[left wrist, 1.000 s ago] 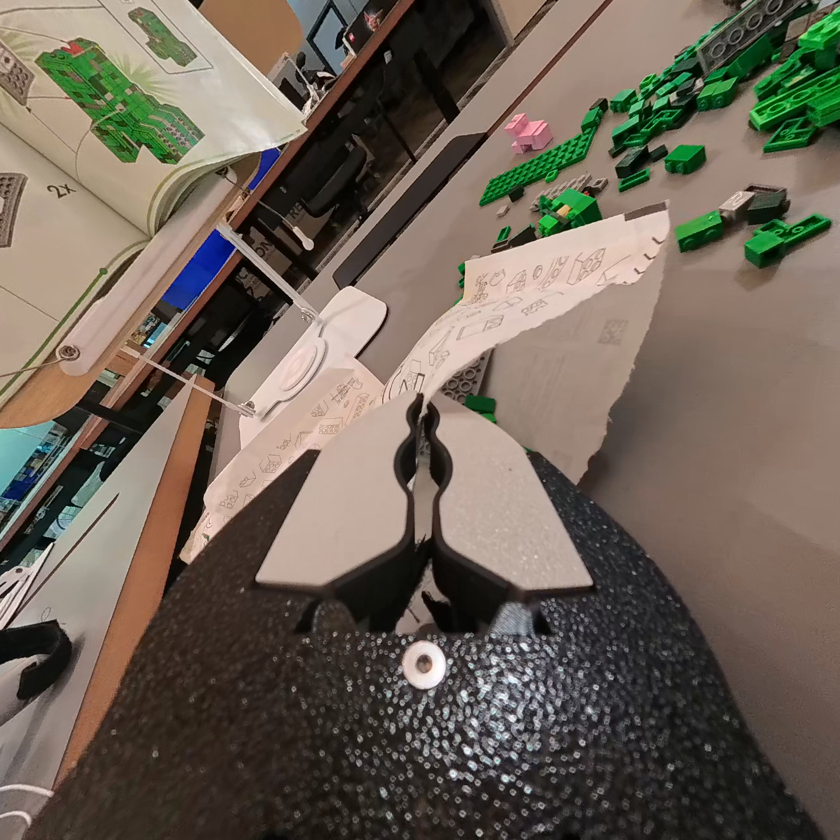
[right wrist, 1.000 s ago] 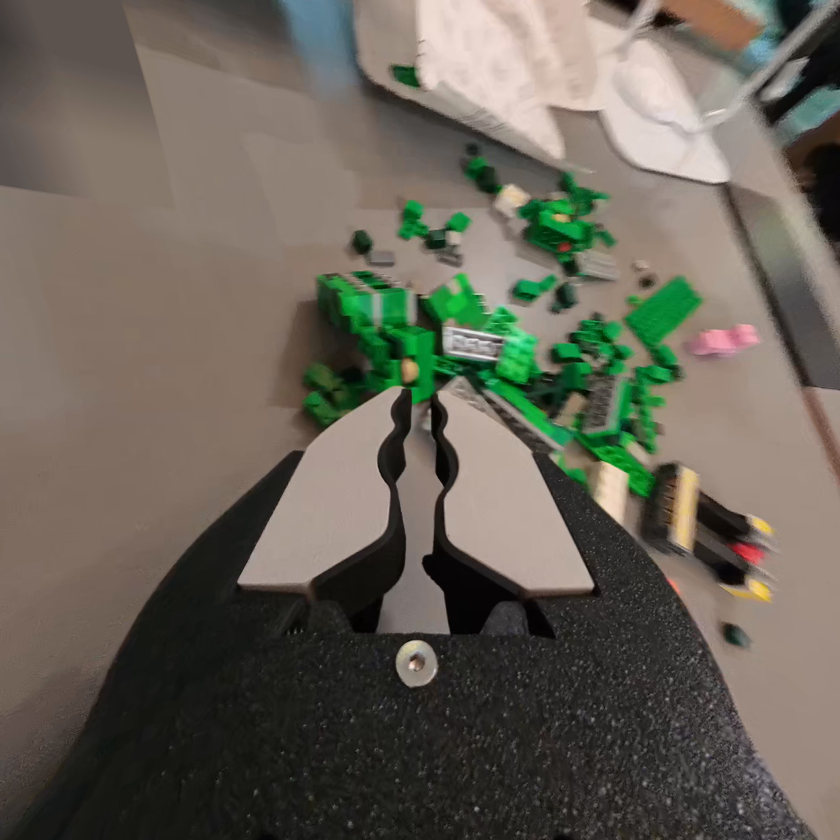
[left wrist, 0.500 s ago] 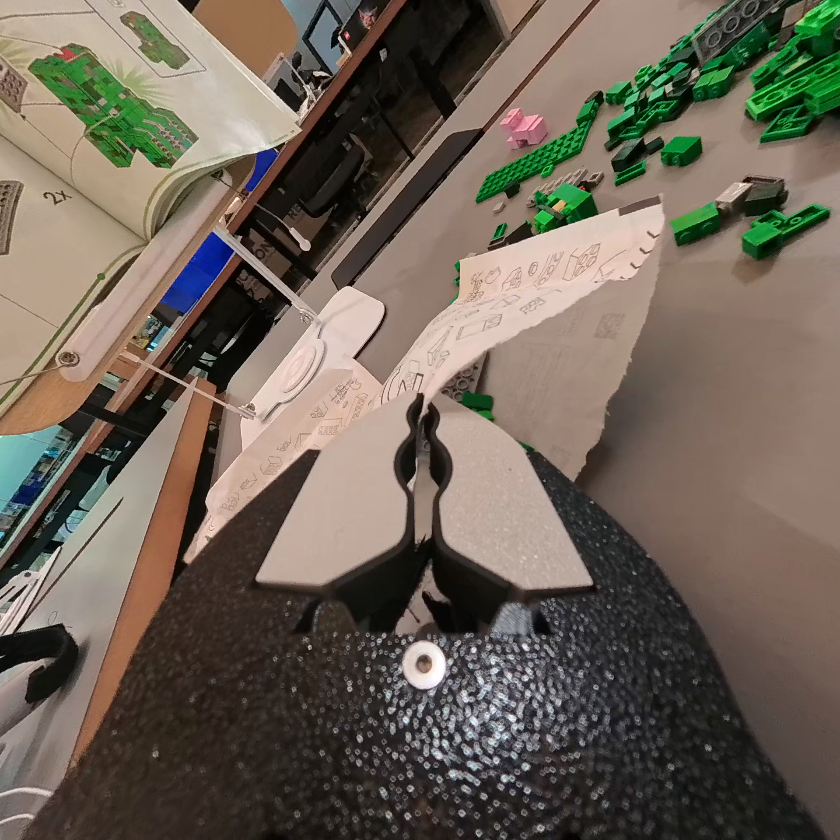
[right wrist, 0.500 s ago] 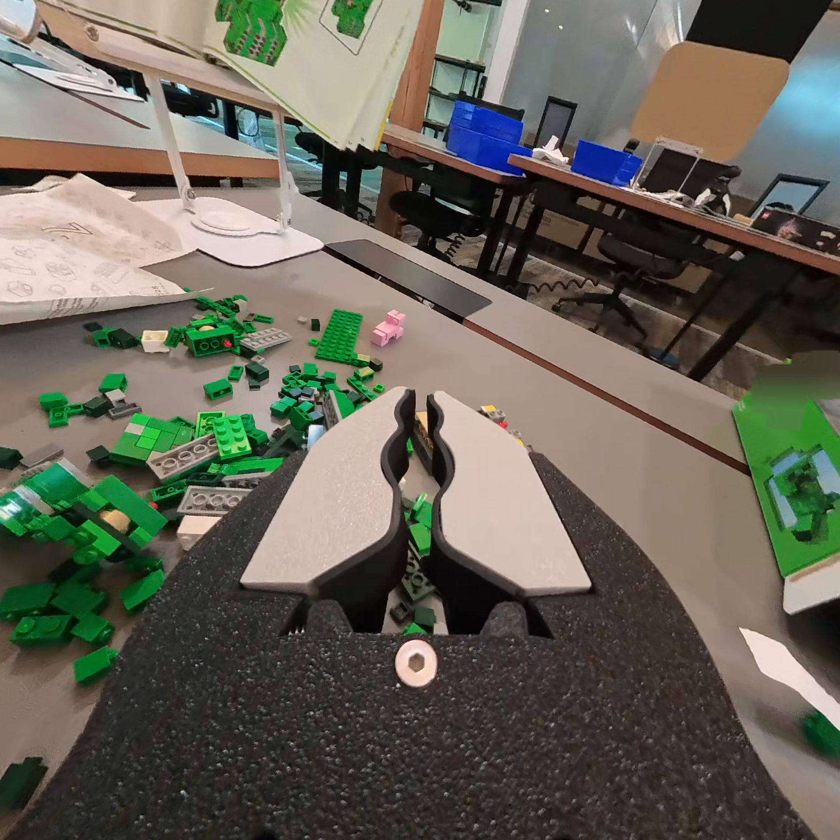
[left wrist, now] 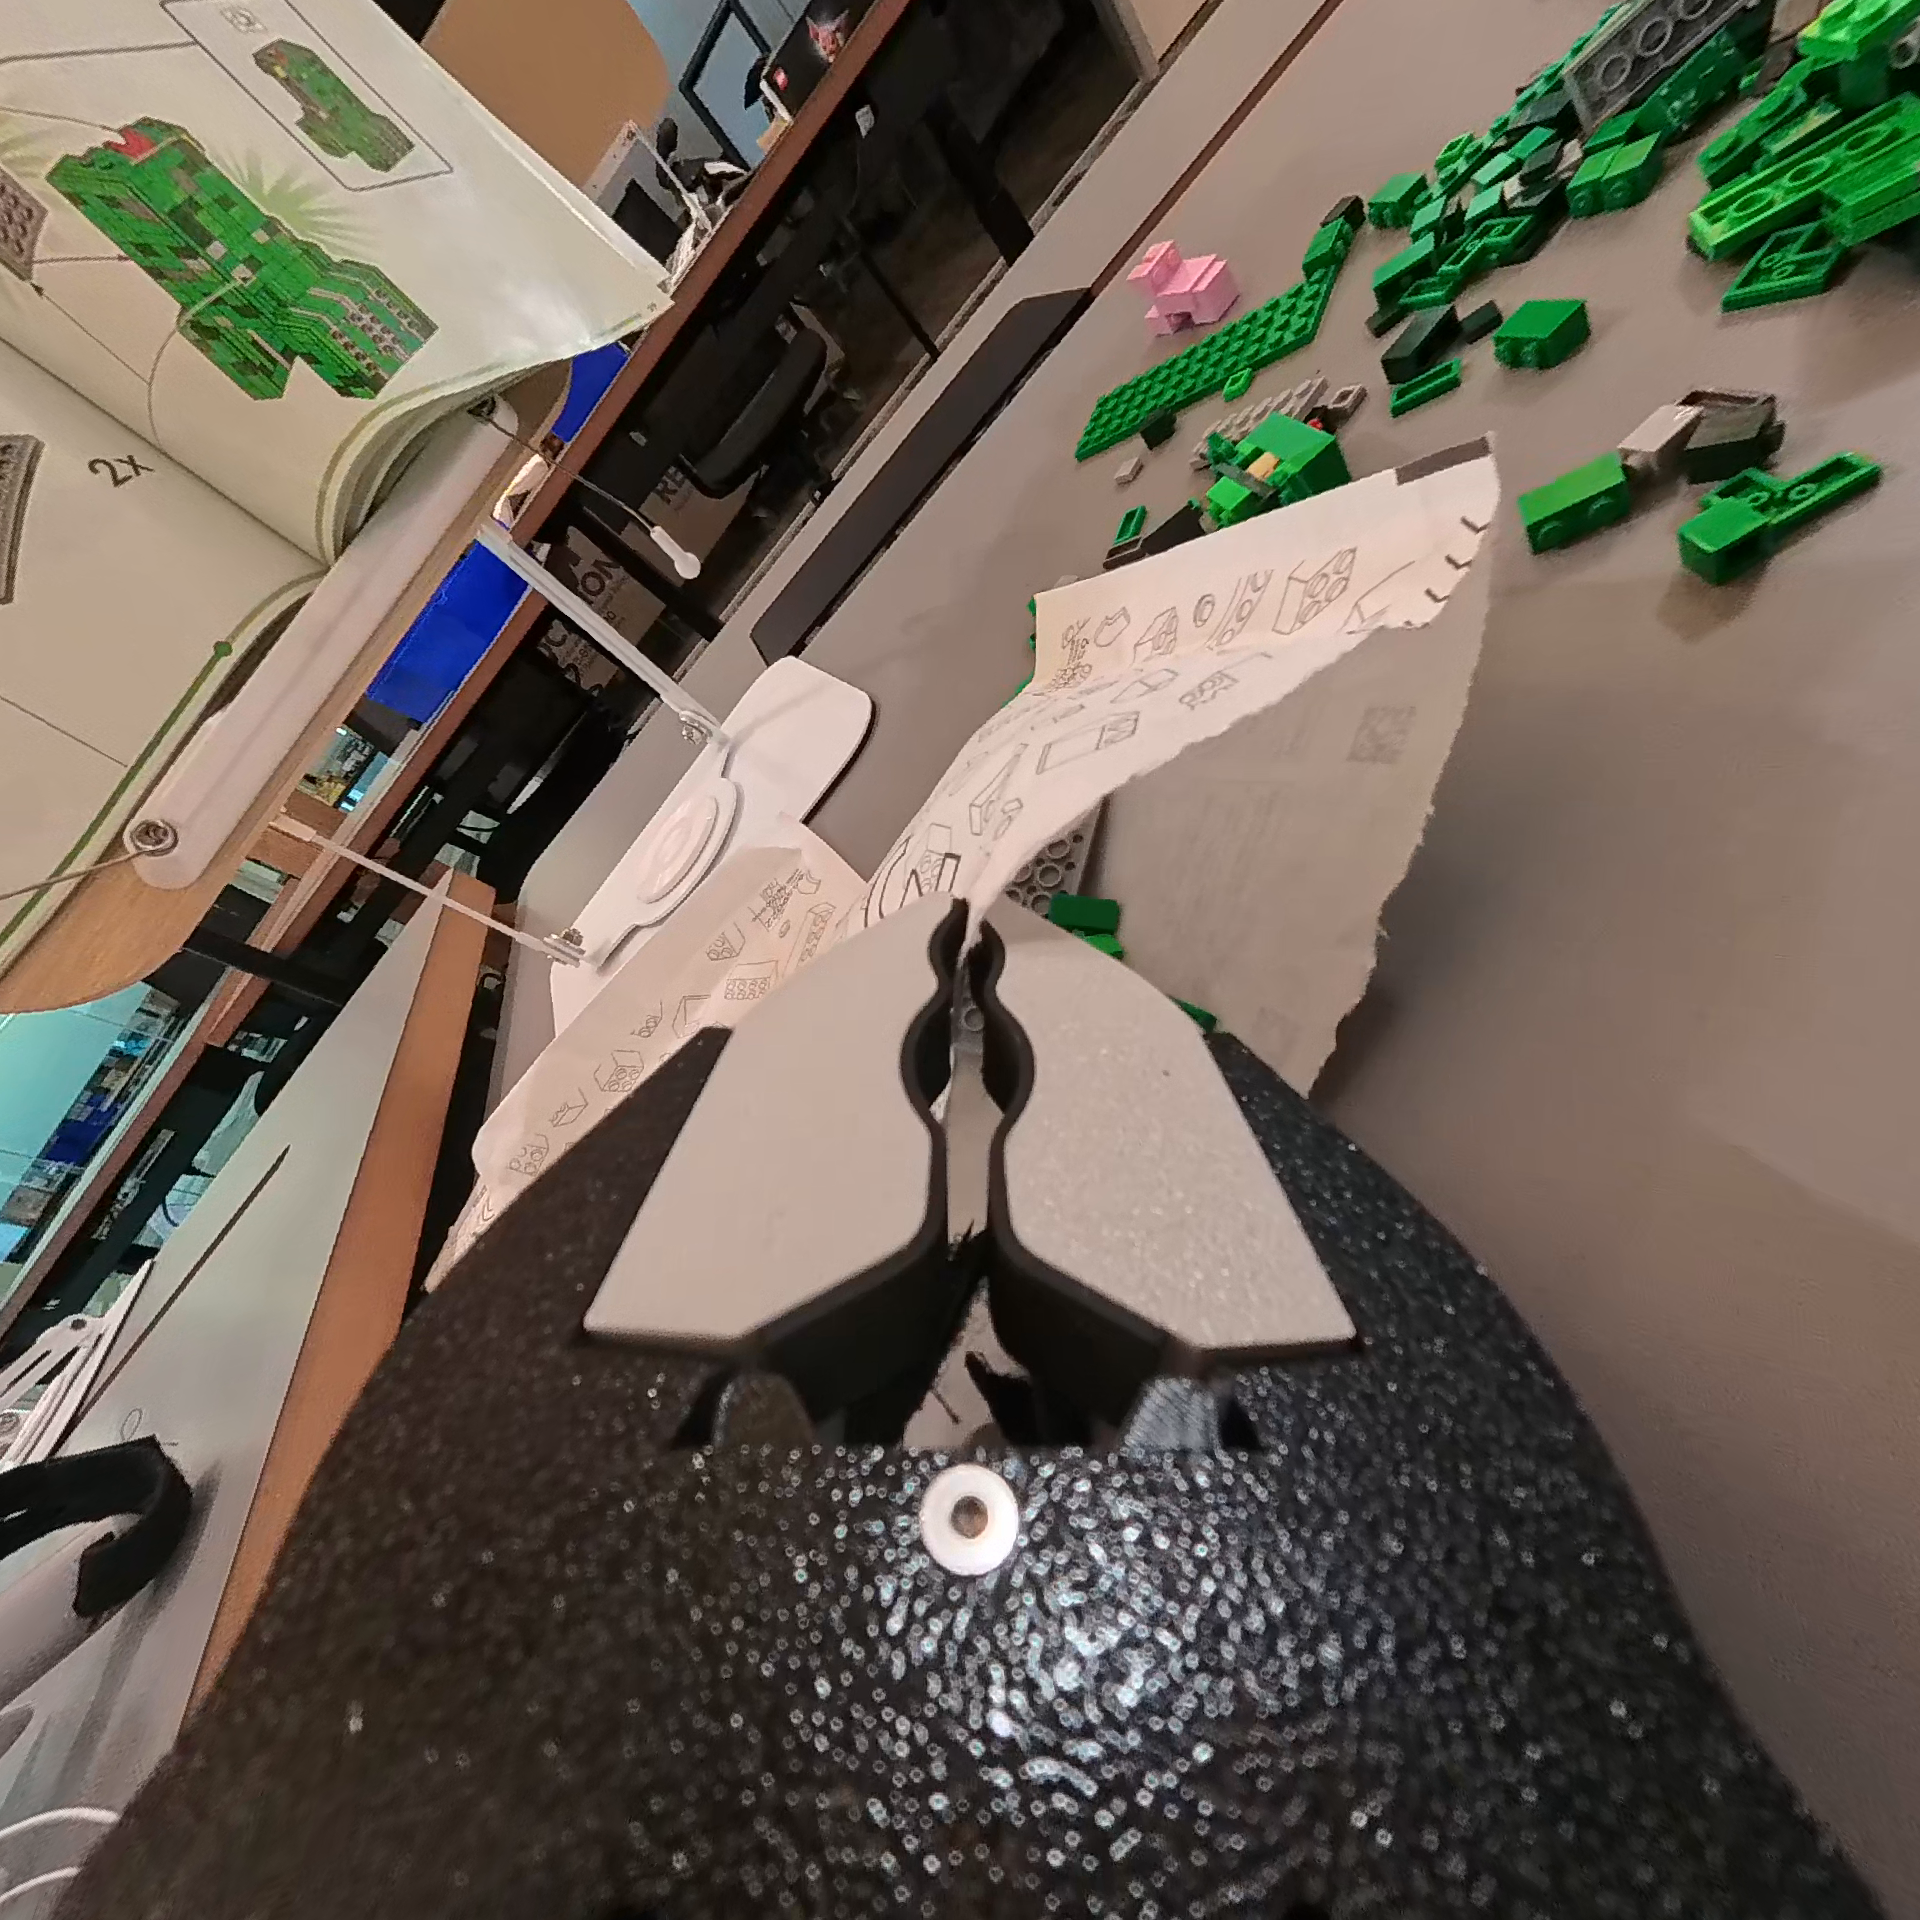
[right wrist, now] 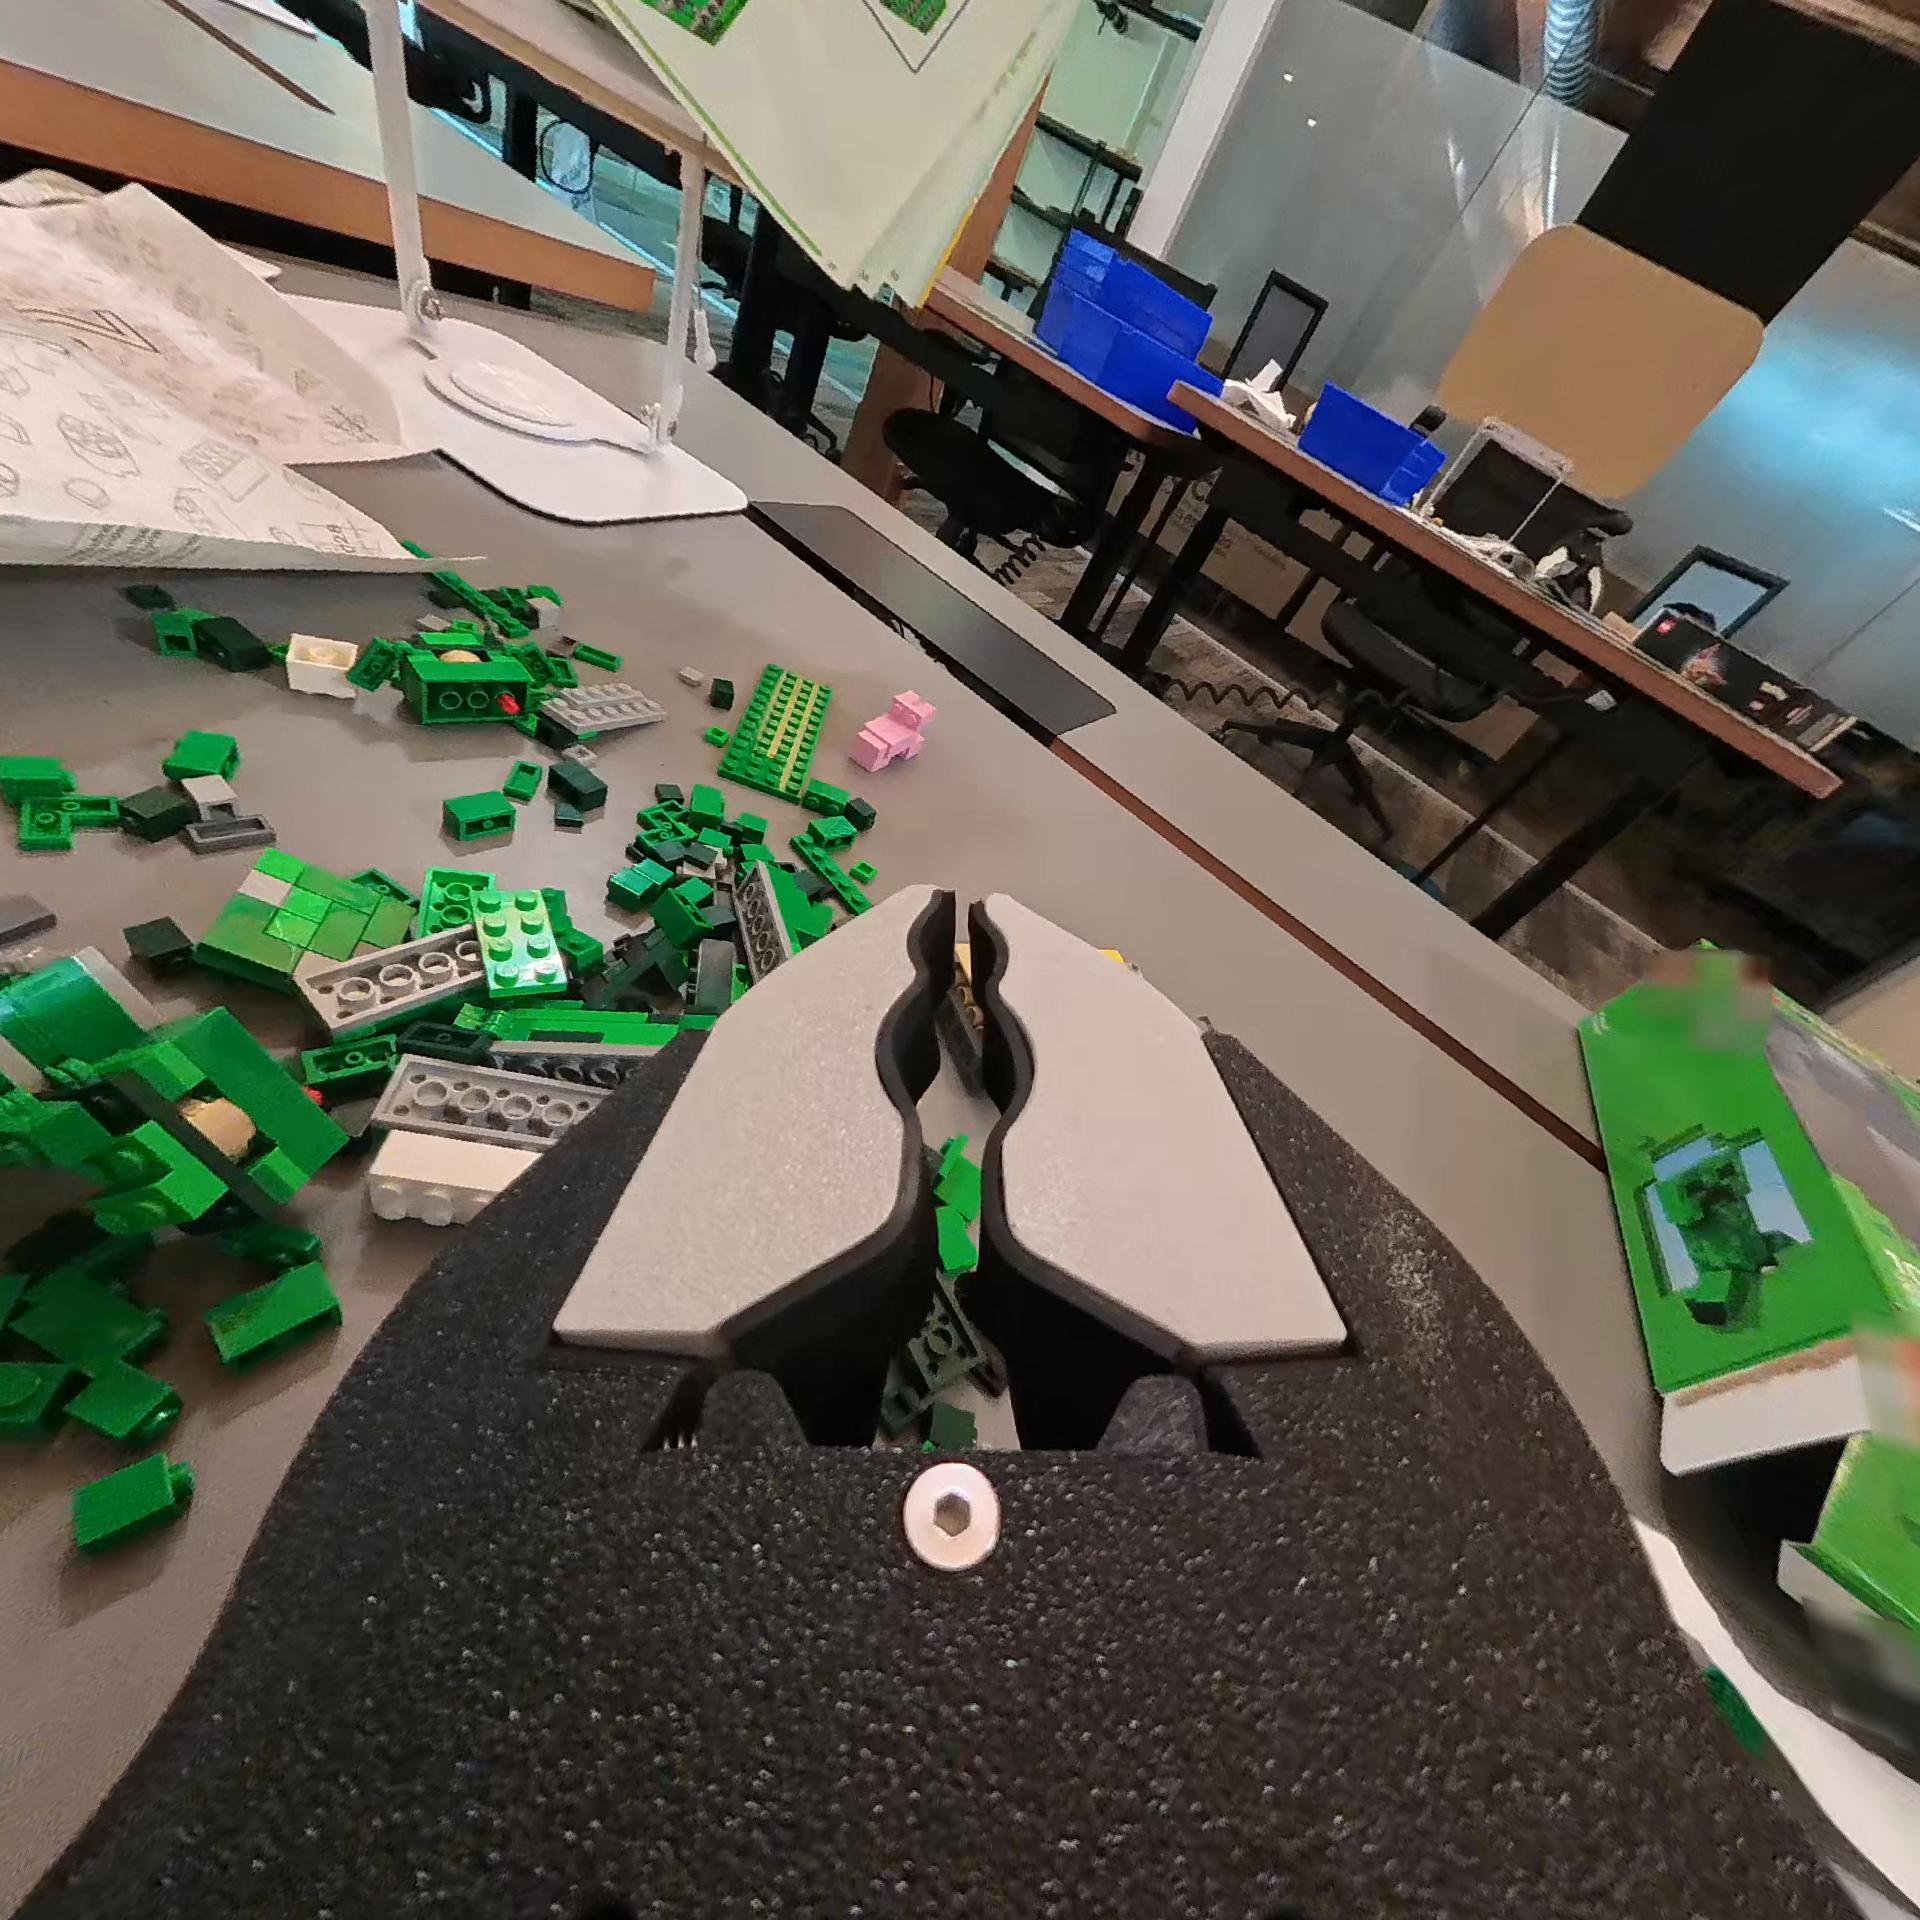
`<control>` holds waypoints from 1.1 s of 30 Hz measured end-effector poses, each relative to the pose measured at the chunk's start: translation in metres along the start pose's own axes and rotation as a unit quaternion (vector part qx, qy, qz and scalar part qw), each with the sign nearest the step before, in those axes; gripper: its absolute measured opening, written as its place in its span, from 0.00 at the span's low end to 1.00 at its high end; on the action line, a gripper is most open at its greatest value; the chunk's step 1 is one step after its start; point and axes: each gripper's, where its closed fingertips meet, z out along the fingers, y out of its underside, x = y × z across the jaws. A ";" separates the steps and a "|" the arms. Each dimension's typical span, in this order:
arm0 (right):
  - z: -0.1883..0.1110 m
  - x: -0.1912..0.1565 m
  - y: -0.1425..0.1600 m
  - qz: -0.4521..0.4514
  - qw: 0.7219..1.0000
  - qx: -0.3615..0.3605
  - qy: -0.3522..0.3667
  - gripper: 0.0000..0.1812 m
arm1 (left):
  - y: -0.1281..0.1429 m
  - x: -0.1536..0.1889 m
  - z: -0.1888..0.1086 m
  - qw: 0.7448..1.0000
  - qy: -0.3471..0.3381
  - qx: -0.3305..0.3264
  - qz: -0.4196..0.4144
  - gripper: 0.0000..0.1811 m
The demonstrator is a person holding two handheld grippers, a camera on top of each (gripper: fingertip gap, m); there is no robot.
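Observation:
My left gripper (left wrist: 966, 916) is shut on the edge of a torn white paper bag (left wrist: 1195, 665) printed with brick outlines, and holds that flap up off the grey table (left wrist: 1662, 1039). A grey brick and green bricks (left wrist: 1081, 920) lie under the lifted flap. My right gripper (right wrist: 961, 906) is shut with nothing between its jaws, above the right side of a pile of loose green and grey bricks (right wrist: 499, 940). The paper bag also shows in the right wrist view (right wrist: 156, 416), at the far left.
An open instruction booklet (left wrist: 208, 260) rests on a white stand whose base (left wrist: 717, 821) sits on the table. A pink pig figure (right wrist: 894, 732) and a green plate (right wrist: 779, 732) lie behind the pile. A green box (right wrist: 1725, 1195) lies at the right. My hands' fingertips stand some 35 cm from each other. The pink pig figure (right wrist: 894, 732) is about 25 cm from my right fingertips. Seen from the left wrist view (left wrist: 1189, 272) as well.
My right gripper swung from looking down on the pile to a low, level view across the table. My left gripper kept hold of the bag and shifted only slightly.

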 end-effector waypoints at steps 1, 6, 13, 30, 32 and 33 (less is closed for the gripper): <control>0.000 0.000 -0.001 -0.002 1.000 0.002 0.000 0.01 | 0.000 0.000 0.000 1.000 0.000 0.000 0.000 0.00; -0.001 -0.003 -0.006 0.009 1.000 0.012 -0.006 0.01 | 0.000 0.000 0.000 1.000 -0.001 0.000 0.000 0.00; -0.003 -0.001 -0.008 0.036 0.999 0.022 -0.010 0.01 | 0.001 -0.003 0.000 1.000 0.000 0.007 -0.016 0.00; -0.001 -0.011 -0.012 -0.012 1.000 0.025 -0.012 0.00 | 0.001 -0.001 0.000 1.000 -0.002 0.001 0.003 0.00; -0.001 -0.011 -0.012 -0.011 1.000 0.026 -0.012 0.00 | 0.001 -0.001 0.000 1.000 -0.002 0.001 0.003 0.00; -0.001 -0.011 -0.012 -0.011 1.000 0.026 -0.011 0.00 | 0.001 -0.001 0.000 1.000 -0.002 0.001 0.003 0.00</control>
